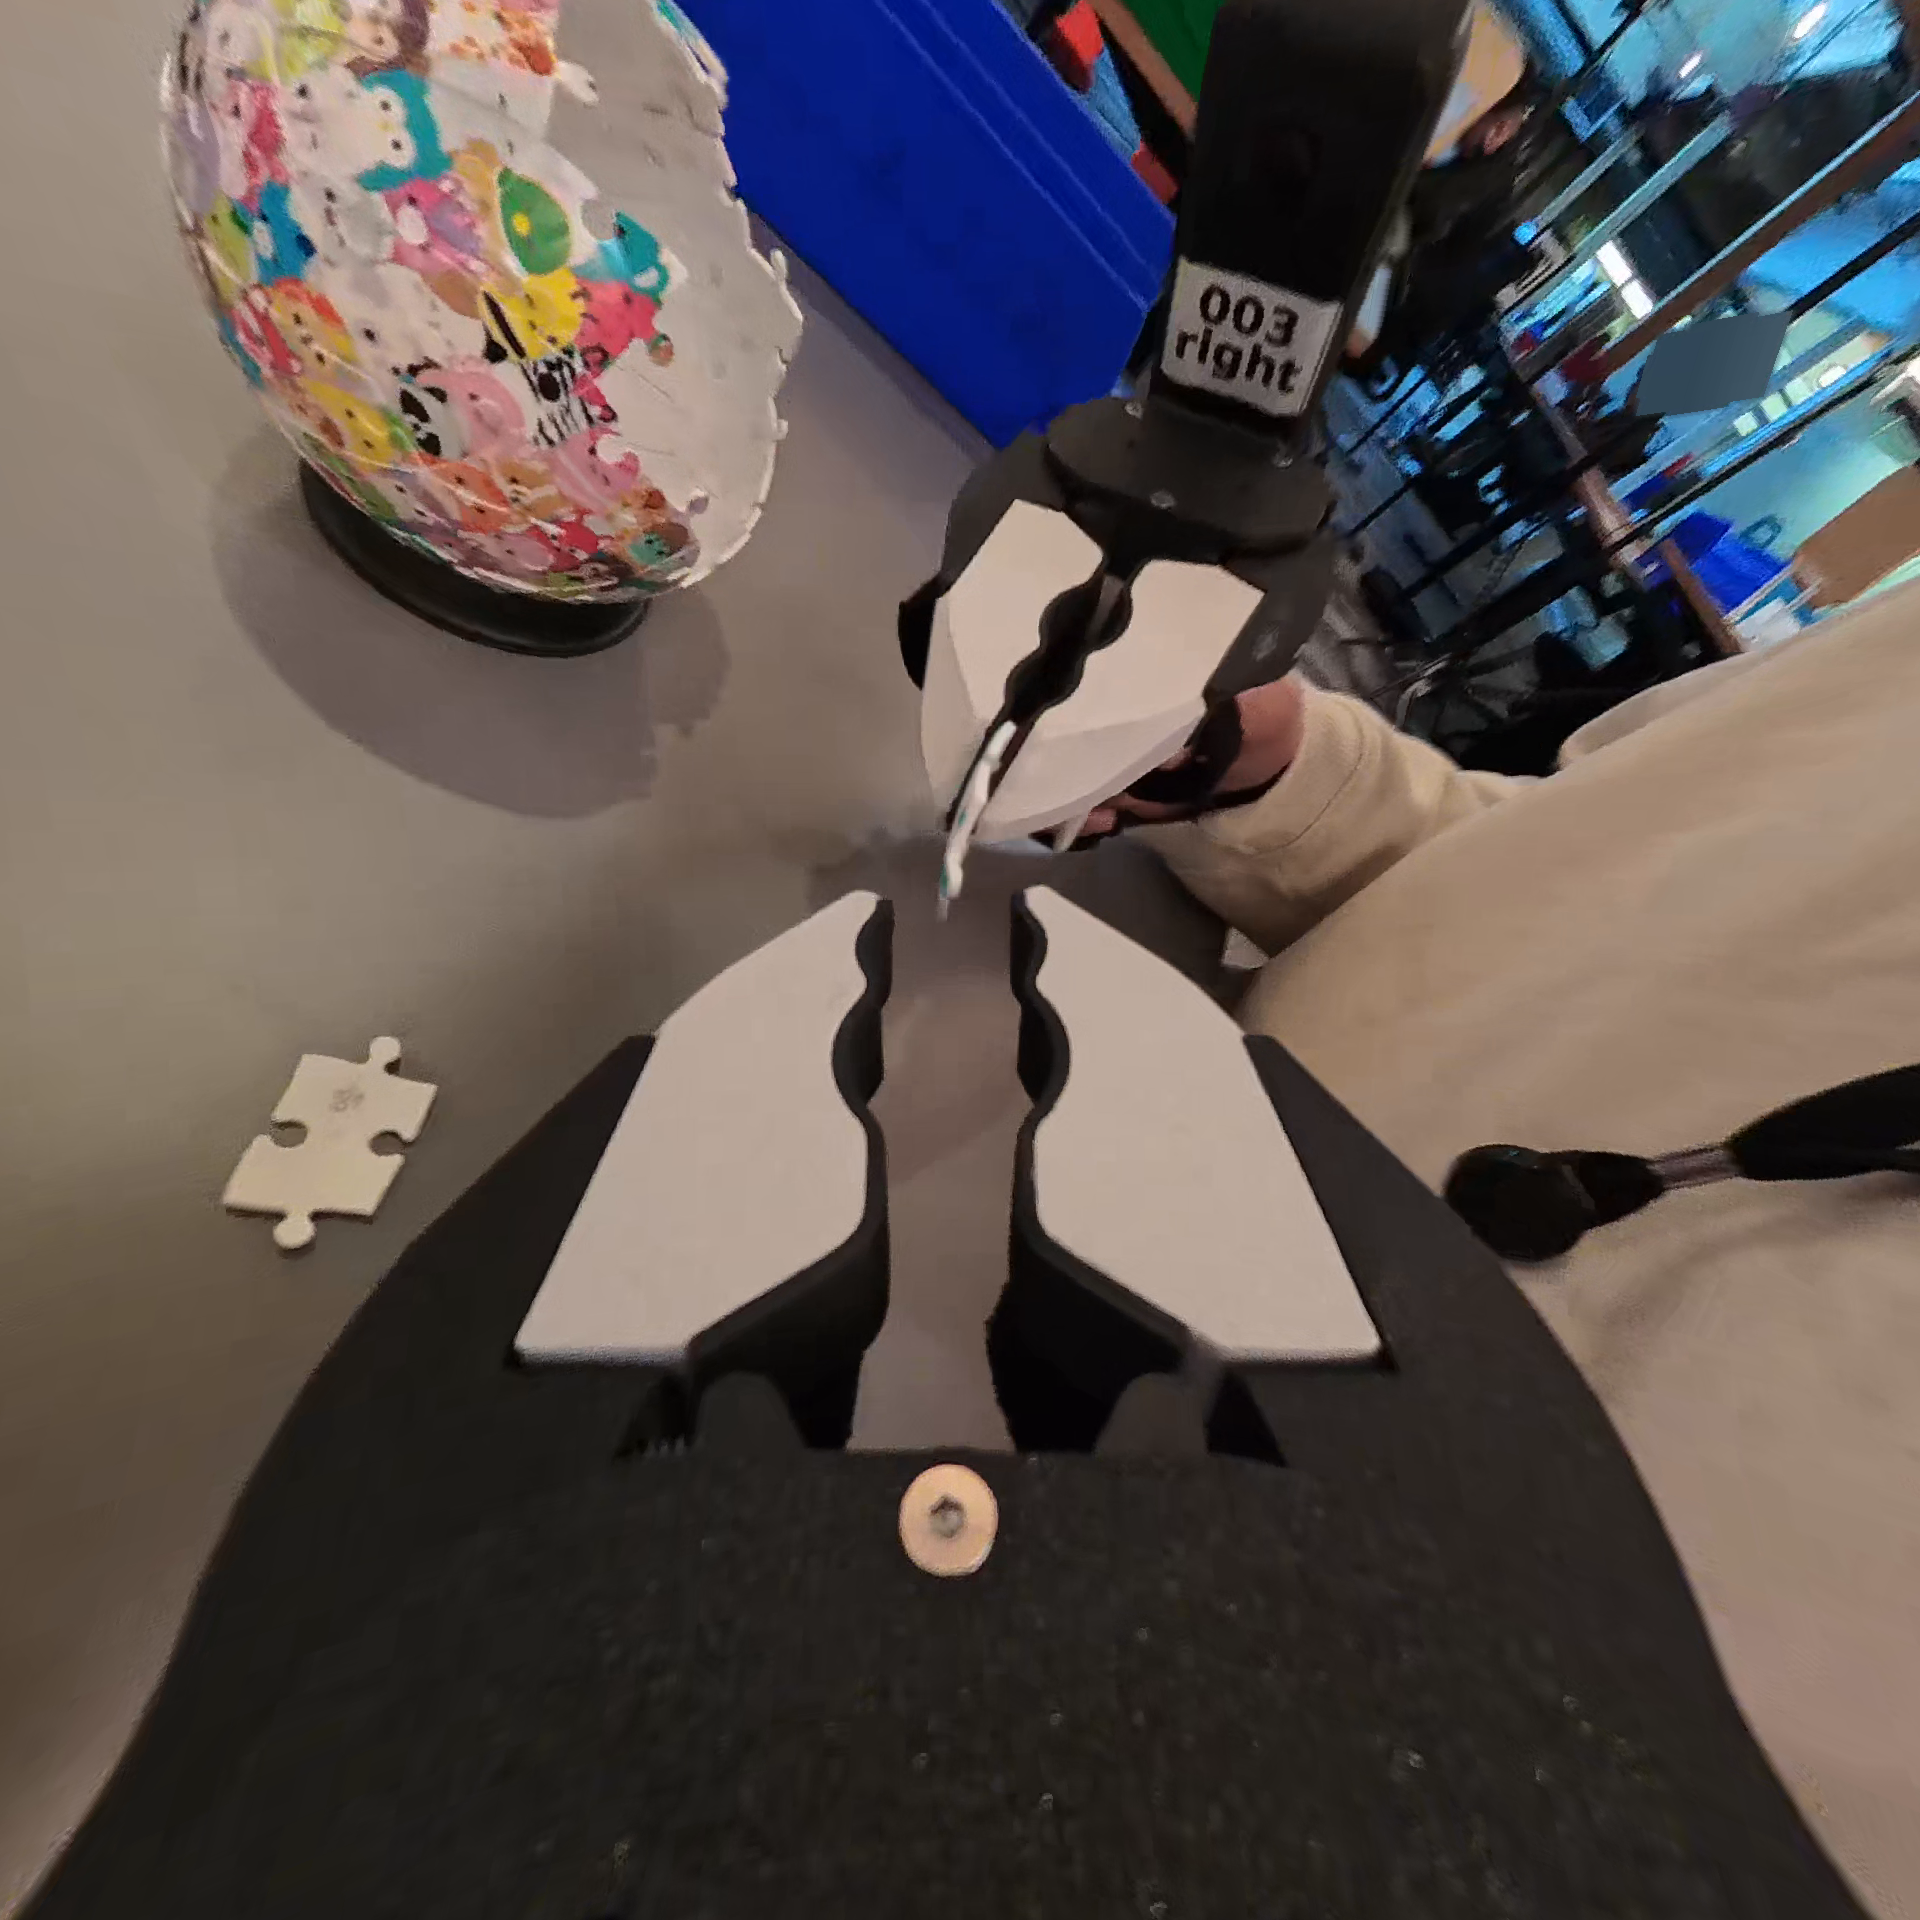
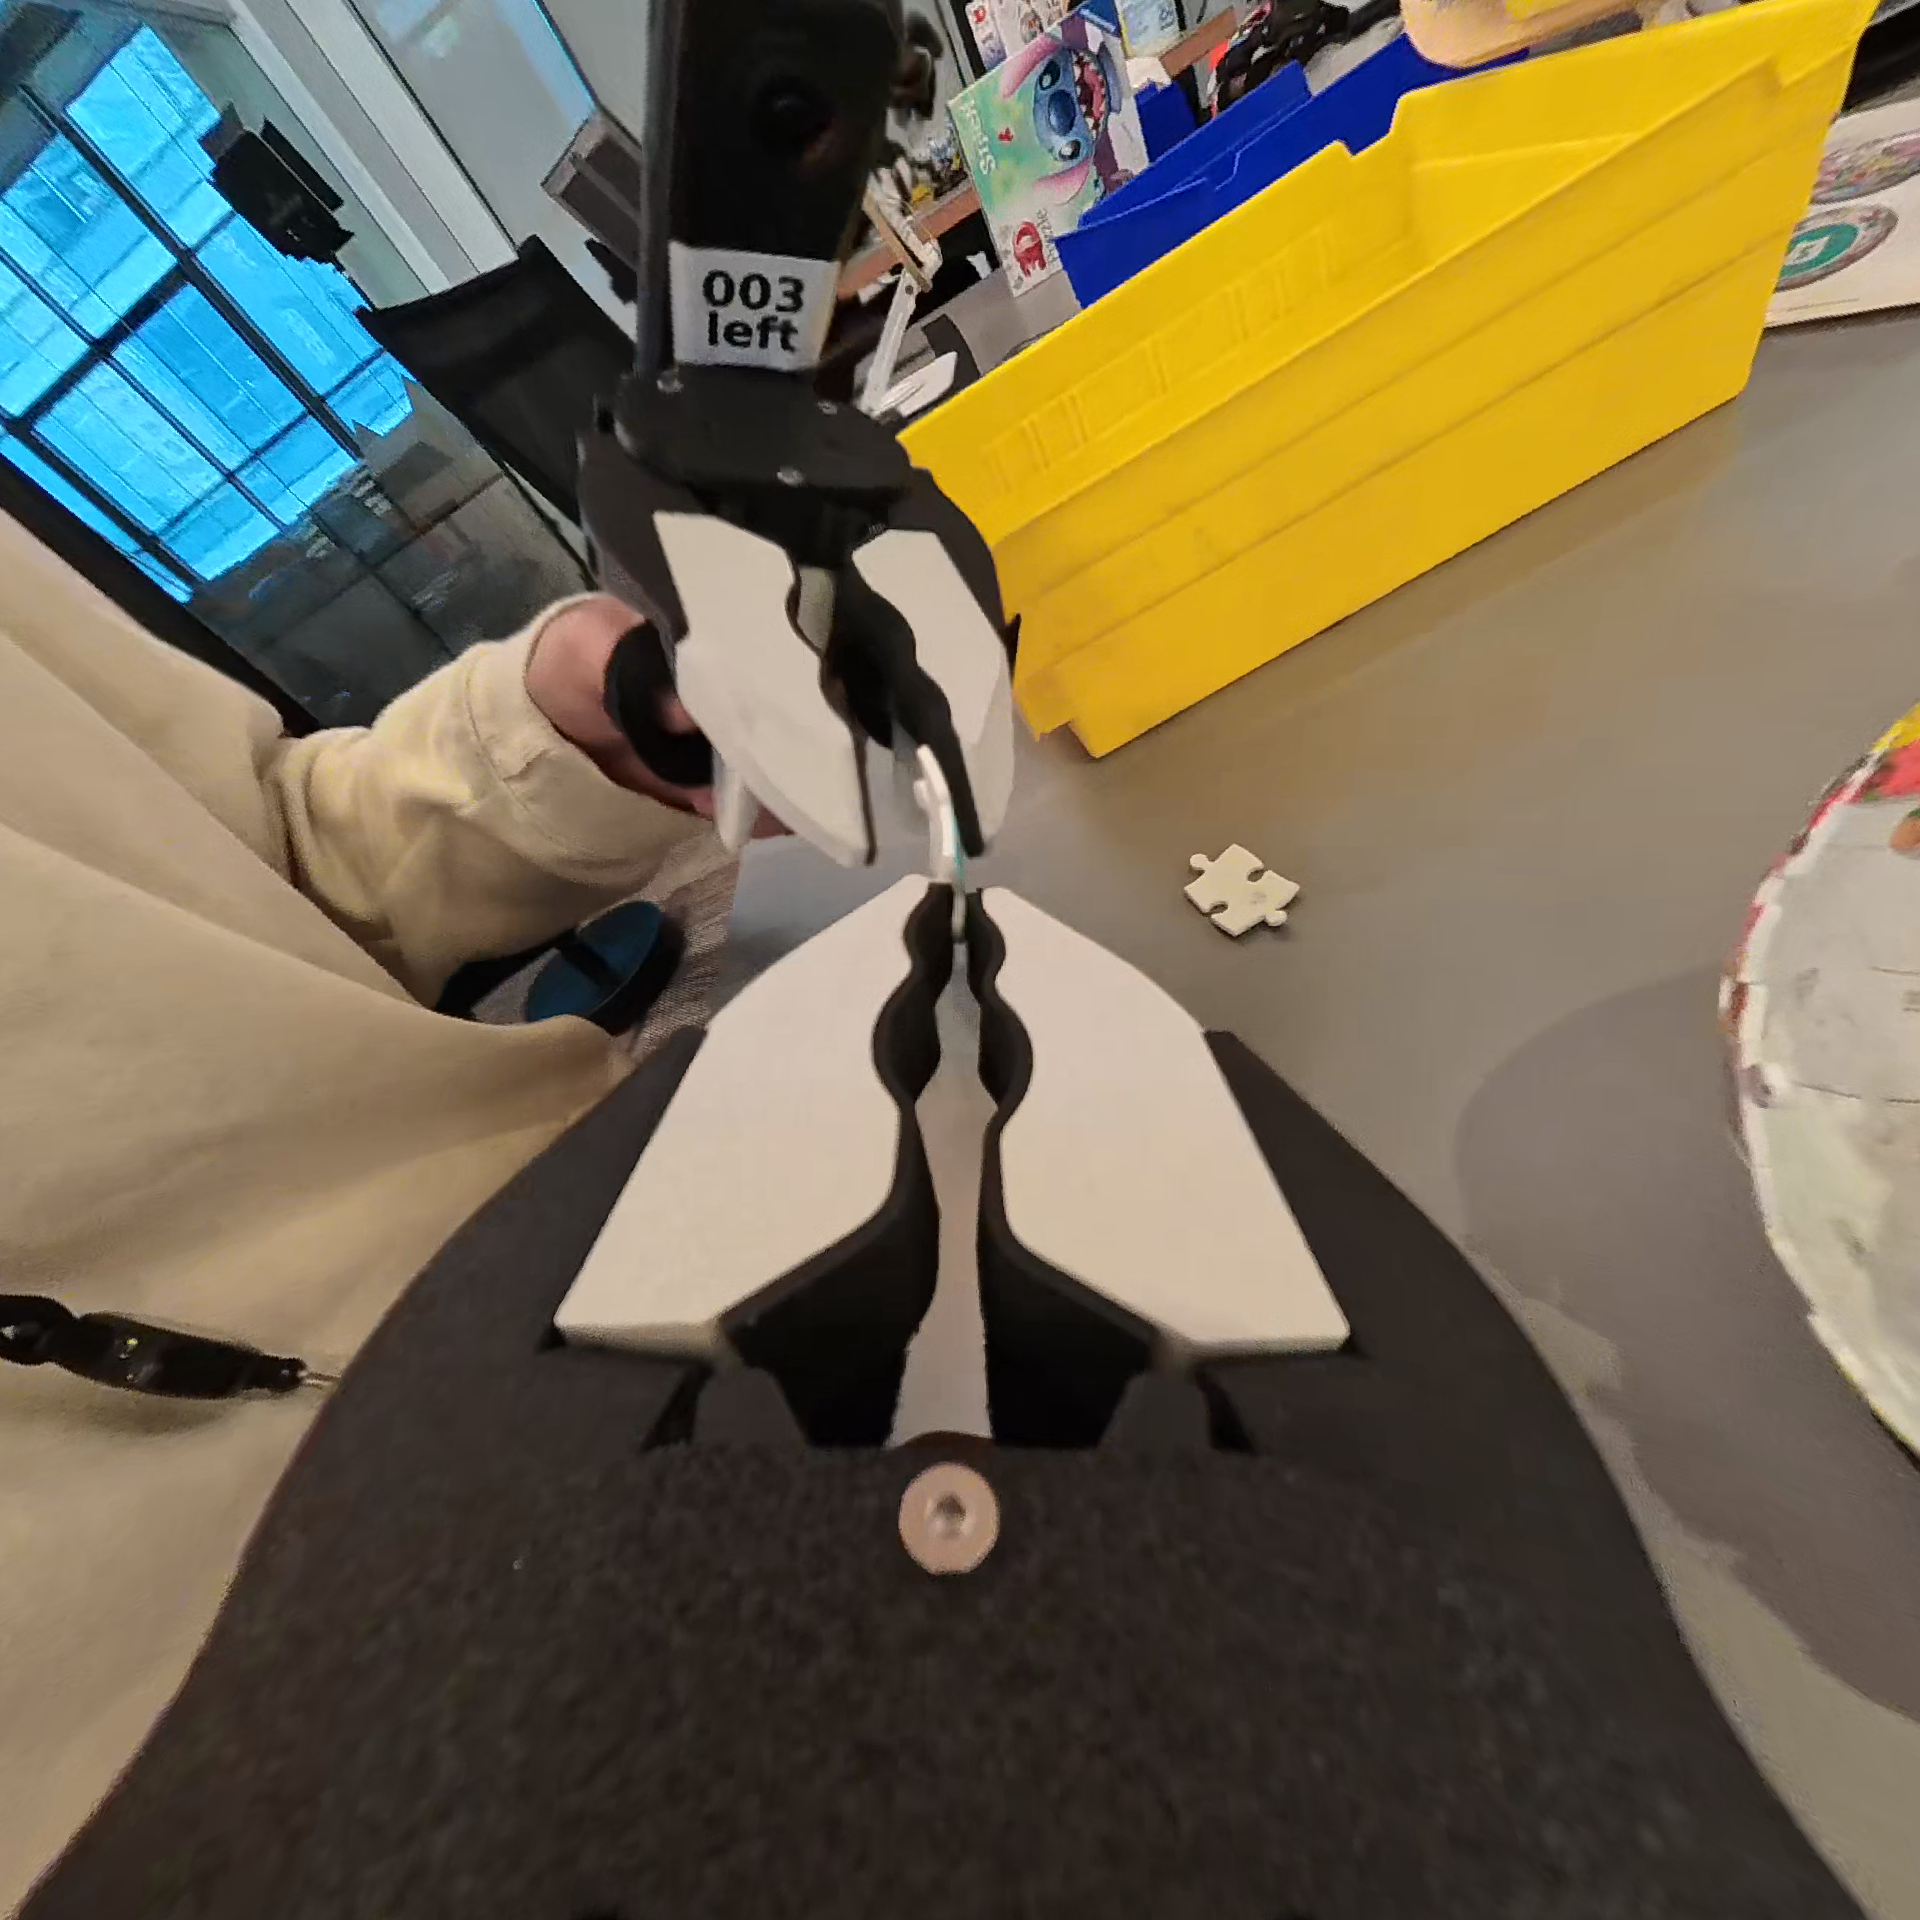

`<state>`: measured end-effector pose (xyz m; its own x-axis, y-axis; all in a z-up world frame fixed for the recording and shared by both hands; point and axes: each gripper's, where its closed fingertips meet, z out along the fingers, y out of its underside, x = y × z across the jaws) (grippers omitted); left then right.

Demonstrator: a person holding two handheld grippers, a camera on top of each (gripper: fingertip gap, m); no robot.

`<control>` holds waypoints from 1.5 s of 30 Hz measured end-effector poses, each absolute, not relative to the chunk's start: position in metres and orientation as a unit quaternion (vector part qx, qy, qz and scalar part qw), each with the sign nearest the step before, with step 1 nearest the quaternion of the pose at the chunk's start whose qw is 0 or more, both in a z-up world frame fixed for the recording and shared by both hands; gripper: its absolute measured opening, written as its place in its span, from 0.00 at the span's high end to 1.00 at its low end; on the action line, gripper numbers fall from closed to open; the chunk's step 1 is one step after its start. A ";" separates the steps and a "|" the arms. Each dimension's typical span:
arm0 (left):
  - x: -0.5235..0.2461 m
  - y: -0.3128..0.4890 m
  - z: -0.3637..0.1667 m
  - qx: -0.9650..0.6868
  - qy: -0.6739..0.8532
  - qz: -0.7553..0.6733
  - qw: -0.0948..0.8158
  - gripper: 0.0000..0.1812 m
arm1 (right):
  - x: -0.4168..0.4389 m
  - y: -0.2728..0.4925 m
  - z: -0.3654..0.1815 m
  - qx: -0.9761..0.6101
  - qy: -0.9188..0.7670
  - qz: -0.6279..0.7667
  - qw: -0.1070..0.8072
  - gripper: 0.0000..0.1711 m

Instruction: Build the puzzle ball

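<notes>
The puzzle piece (image 2: 948, 831) hangs edge-on in the air between the two tools, pinched at its near end by the right gripper (image 2: 953, 920), its long axis running straight out from those tips toward the left gripper (image 1: 951, 914). The left gripper's jaws stand spread, and the piece's free end reaches just to their mouth; whether it already sits between them I cannot tell. The half-built puzzle ball (image 1: 468, 301) rests on its dark stand (image 1: 416, 561) well off to the left gripper's left, its open side facing right. A loose piece (image 1: 327, 1138) lies face-down on the grey table (image 1: 125, 831).
</notes>
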<state>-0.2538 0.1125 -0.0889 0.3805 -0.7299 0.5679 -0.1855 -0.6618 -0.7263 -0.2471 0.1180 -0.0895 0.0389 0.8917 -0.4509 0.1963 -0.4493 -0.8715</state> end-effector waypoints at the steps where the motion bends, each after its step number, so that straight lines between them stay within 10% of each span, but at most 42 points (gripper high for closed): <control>1: -0.252 0.113 -0.090 -0.781 0.299 -0.462 0.297 0.90 | -0.248 0.116 -0.089 -0.647 -0.416 0.561 0.306 0.99; 27: -0.355 0.110 -0.155 -0.912 -0.018 -0.307 0.271 0.99 | -0.314 0.141 -0.168 -0.593 -0.670 0.223 0.388 0.78; 31: -0.370 0.105 -0.159 -0.902 -0.057 -0.338 0.262 0.99 | -0.328 0.170 -0.167 -0.611 -0.659 0.191 0.396 1.00; 45: -0.372 0.101 -0.180 -0.883 -0.104 -0.401 0.219 0.99 | -0.304 0.175 -0.193 -0.683 -0.641 0.174 0.305 1.00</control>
<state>-0.3720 0.1008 -0.1800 0.6571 0.0075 0.7537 0.3591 -0.8823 -0.3043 -0.3037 0.1754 -0.1933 0.1180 0.9811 0.1533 0.7684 0.0076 -0.6399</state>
